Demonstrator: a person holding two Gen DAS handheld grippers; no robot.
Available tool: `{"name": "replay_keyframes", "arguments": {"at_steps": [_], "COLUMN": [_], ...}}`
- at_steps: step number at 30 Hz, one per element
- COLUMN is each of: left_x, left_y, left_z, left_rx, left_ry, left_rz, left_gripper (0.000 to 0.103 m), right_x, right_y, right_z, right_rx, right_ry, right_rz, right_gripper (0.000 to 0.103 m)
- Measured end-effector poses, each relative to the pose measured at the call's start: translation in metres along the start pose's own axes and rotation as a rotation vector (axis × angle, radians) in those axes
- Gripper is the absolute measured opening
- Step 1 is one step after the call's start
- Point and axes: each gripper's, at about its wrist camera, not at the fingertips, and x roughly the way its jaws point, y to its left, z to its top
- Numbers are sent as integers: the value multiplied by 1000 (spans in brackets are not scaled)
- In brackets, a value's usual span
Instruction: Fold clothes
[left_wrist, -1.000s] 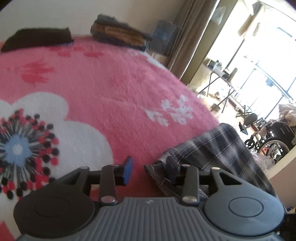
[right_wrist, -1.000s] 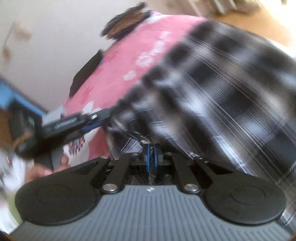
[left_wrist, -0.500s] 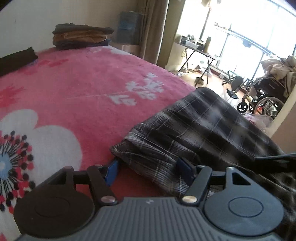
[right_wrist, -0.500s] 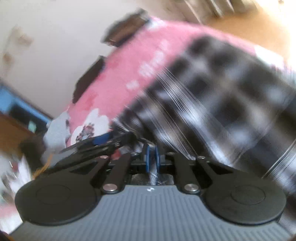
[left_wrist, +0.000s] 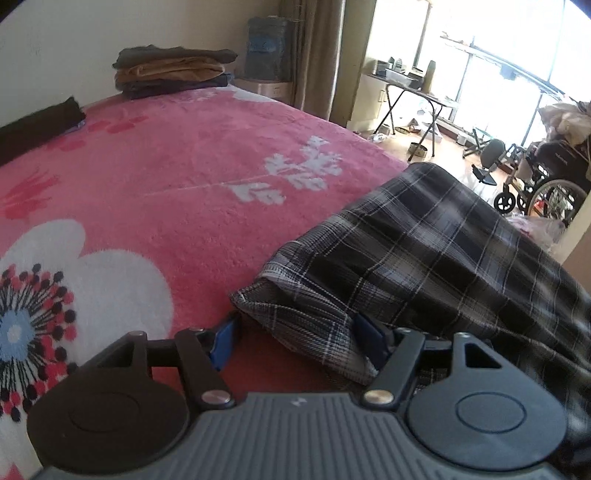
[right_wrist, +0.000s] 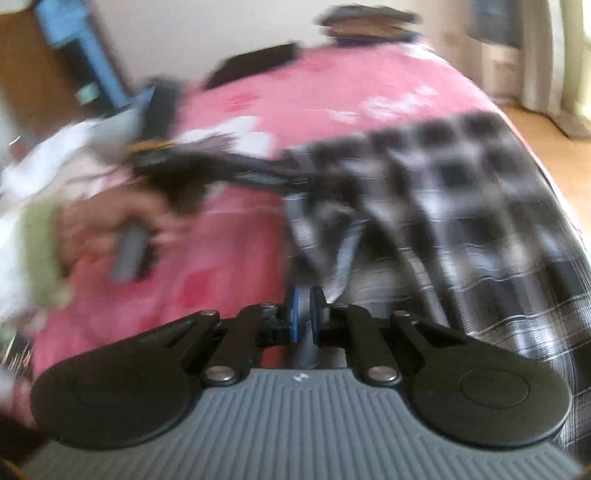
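A dark plaid garment (left_wrist: 436, 251) lies on the right part of a pink flowered blanket (left_wrist: 177, 177). My left gripper (left_wrist: 295, 339) is open, its blue pads either side of the garment's near corner. In the blurred right wrist view the same plaid garment (right_wrist: 461, 199) spreads to the right. There my right gripper (right_wrist: 306, 314) is shut on a fold of its cloth. The left gripper (right_wrist: 236, 170) and the hand (right_wrist: 110, 221) holding it show at the left.
A stack of folded clothes (left_wrist: 173, 70) and a dark folded item (left_wrist: 37, 122) lie at the blanket's far edge. Past the bed are a curtain (left_wrist: 317, 55), a folding table (left_wrist: 413, 92) and a wheelchair (left_wrist: 546, 177).
My left gripper has swung right and closed in on the garment's corner, which now sits between its open pads. My right gripper, still shut on cloth, has moved and turned.
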Motion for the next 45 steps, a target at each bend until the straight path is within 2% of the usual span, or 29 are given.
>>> {"name": "replay_keyframes", "arguments": {"at_steps": [1,5,11,14,16,17,21,24,27,29,32,38,41,43,45], "left_x": [0,0,1,1,-7,-10,-42,-59,-69,-67,-62,-46,-25,-12,-13], "left_y": [0,-3,-6,-3,0,2,14,21,25,21,15,-9,-21,-22,-19], "left_z": [0,-1,2,8,12,14,17,12,3,-1,-2,-2,-4,-8,-9], "left_rx": [-10,-1,-4,-22,-24,-25,-46,-88,-108,-90,-63,26,81,87,70], "left_ry": [1,-4,14,19,-6,-19,-125,-167,-169,-144,-131,-141,-105,-70,-74], "left_rz": [1,21,33,30,11,1,3,22,41,44,23,-32,-12,11,4], "left_gripper": [70,70,70,70,69,70,74,74,67,58,54,51,50,49,49], "right_x": [-5,0,-63,-47,-56,-60,-76,-68,-47,-33,-11,42,66,72,69], "right_y": [2,7,17,6,0,-1,-1,-3,-7,-12,-17,-26,-38,-49,-54], "right_z": [-4,-38,-55,-88,-92,-86,-59,-25,2,11,26,42,39,35,34], "right_rx": [-17,-116,-99,-68,0,12,23,-9,-9,19,56,80,113,157,189], "right_ry": [5,107,91,231,183,173,39,-63,-127,-141,-157,-163,-120,-127,-126], "right_rz": [4,-78,-9,-106,-88,-84,-79,-65,-93,-110,-113,-114,-151,-129,-119], "right_gripper": [7,6,7,6,7,7,7,7,7,7,7,7,6,4,4]}}
